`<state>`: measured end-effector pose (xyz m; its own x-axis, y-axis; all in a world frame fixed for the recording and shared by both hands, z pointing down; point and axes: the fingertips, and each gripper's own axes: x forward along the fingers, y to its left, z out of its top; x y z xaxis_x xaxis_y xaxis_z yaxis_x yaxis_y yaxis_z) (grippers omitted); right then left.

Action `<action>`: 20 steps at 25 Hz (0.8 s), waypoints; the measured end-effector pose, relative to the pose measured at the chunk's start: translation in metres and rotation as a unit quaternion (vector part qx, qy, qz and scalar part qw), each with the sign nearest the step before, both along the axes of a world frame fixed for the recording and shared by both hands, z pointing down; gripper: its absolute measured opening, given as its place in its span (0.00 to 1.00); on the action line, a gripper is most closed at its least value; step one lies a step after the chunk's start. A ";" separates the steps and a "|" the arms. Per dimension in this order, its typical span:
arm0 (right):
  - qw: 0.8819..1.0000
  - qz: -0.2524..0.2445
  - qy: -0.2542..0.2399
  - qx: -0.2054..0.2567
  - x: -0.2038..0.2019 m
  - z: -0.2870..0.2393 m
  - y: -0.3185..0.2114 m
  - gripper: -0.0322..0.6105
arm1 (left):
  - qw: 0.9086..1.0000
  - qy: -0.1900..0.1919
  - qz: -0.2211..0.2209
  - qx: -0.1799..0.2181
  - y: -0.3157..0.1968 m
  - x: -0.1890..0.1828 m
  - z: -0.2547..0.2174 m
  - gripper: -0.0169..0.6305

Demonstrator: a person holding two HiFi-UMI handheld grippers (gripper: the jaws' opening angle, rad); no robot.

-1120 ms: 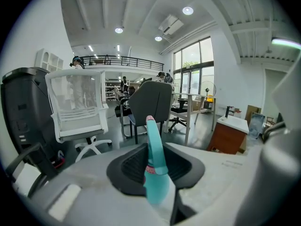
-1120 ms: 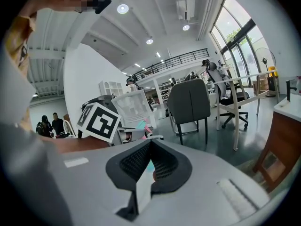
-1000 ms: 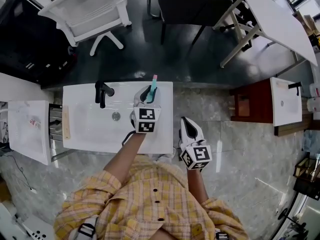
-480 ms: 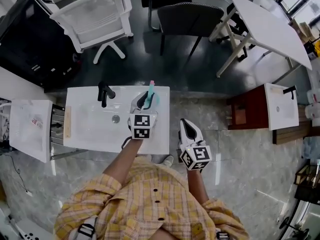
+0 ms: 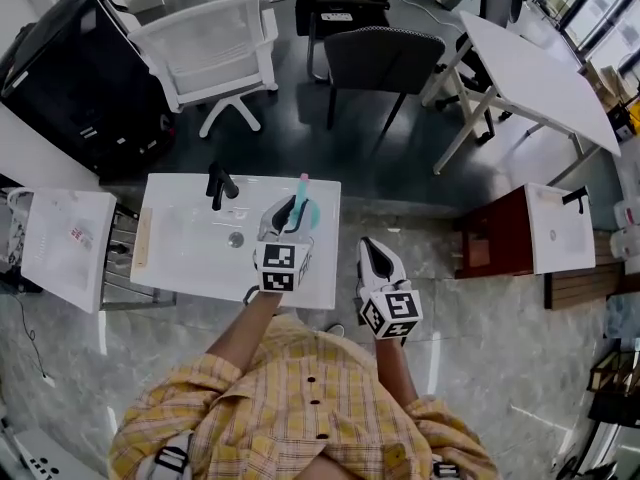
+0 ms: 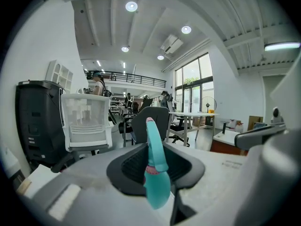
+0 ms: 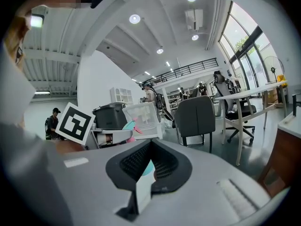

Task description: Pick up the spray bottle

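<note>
The left gripper (image 5: pixel 284 211) is clamped on the teal spray bottle (image 6: pixel 155 175), jaws set at a middling width around its body. The bottle sits upright between the pads, its pink-tipped head rising above and ahead of the jaw tips. The right gripper (image 5: pixel 373 248) is off to the bottle's right, apart from it. Its jaws (image 7: pixel 143 185) are empty and only a narrow gap apart. A white washbasin (image 5: pixel 185 263) lies under the left gripper.

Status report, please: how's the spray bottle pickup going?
Left hand-held gripper shut on teal spray bottle, over white sink. Right hand-held gripper empty, jaws apart. Path clear.
</note>
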<state>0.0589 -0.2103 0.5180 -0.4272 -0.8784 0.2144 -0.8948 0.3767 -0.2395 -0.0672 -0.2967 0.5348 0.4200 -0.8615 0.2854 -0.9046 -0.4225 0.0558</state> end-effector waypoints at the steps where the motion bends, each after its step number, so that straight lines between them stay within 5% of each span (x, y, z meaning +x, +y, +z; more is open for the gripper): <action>1: 1.000 -0.001 0.000 0.003 0.001 -0.003 0.001 0.05 | 1.000 0.002 0.001 0.004 0.004 0.000 -0.005 0.16; 20: 0.999 -0.012 -0.001 0.046 -0.006 -0.037 0.000 0.05 | 0.999 0.013 -0.016 0.047 0.050 -0.024 -0.041 0.16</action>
<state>0.0530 -0.2105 0.4806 -0.4479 -0.8843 0.1319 -0.8851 0.4178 -0.2049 -0.0911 -0.2470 0.4938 0.3985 -0.8967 0.1925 -0.9163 -0.3983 0.0416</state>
